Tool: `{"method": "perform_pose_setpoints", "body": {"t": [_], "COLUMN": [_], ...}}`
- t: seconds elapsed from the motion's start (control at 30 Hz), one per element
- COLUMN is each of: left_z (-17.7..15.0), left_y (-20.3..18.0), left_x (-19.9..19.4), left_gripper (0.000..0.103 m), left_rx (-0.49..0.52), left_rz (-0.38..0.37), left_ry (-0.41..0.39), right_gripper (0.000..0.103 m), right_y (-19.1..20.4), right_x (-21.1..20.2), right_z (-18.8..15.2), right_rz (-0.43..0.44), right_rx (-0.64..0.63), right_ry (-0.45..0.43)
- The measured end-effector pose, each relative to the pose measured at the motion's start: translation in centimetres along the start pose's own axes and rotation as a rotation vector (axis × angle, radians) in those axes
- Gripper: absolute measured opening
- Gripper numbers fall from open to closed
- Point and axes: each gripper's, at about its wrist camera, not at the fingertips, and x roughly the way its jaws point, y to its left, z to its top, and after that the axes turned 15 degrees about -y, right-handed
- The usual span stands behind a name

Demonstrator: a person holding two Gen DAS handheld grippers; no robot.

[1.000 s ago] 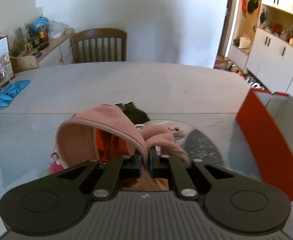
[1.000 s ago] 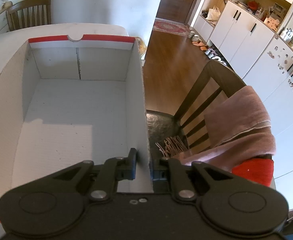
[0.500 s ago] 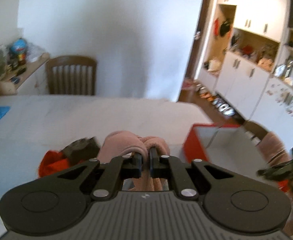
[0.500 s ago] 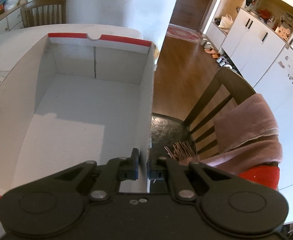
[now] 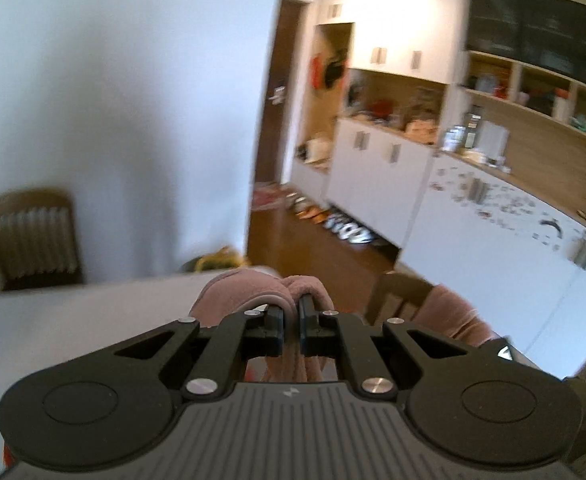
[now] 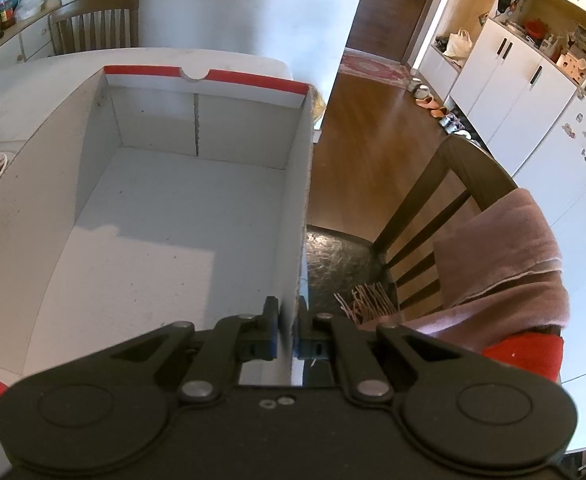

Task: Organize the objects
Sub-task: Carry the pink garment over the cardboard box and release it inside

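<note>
**Pink cloth up in my left tongs, box wall pinched in my right**

My left tongs [image 5: 291, 322] are squeezed down to a narrow slit on a bunched pink cloth [image 5: 249, 292]. The cloth bulges out just past the fingertips, more to the left of them, and a fold hangs down between the two arms. Under it, to the left, runs the pale desk [image 5: 73, 320], with a wooden chair [image 5: 33, 236] at its far left edge against the white wall. To the right, beyond the desk, a brown floor leads to white cupboards [image 5: 377, 184] and open shelves; this view is blurred.

My right tongs [image 6: 287, 322] are clamped on the right-hand wall of the white box [image 6: 173, 220] with the red rim, one finger inside and one outside, near the box's near corner. The box sits on the desk and its floor is bare. Right of it, off the desk, stands a dark chair [image 6: 433, 200] with a pink scarf [image 6: 505, 264] draped over its back.

A second ago the left tongs were low over the desk with the cloth among other clothes; now the cloth is lifted and the view has swung rightward. The right tongs had a small gap around the box wall and have just closed on it.
</note>
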Motion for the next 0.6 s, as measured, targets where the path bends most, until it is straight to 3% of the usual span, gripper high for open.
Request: {"method": "perform_pose_setpoints", "body": {"t": [0.27, 0.43, 0.6], "left_z": [0.4, -1.6, -5.2], "left_y": [-4.9, -5.6, -5.9], "left_x": [5.0, 7.8, 11.3], "left_gripper": [0.006, 0.006, 0.006], "left_rx": [0.043, 0.017, 0.012], "left_rz": [-0.138, -0.179, -0.193], "left_ry": [0.028, 0.073, 0.17], "right_gripper": [0.005, 0.005, 0.005], "right_y": [0.0, -0.1, -0.1], "right_x": [0.1, 0.2, 0.2], "right_z": [0.1, 0.1, 0.0], "right_rz": [0.016, 0.022, 0.027], "right_rx": [0.008, 0.004, 0.001], "right_ry": [0.009, 0.011, 0.013]}}
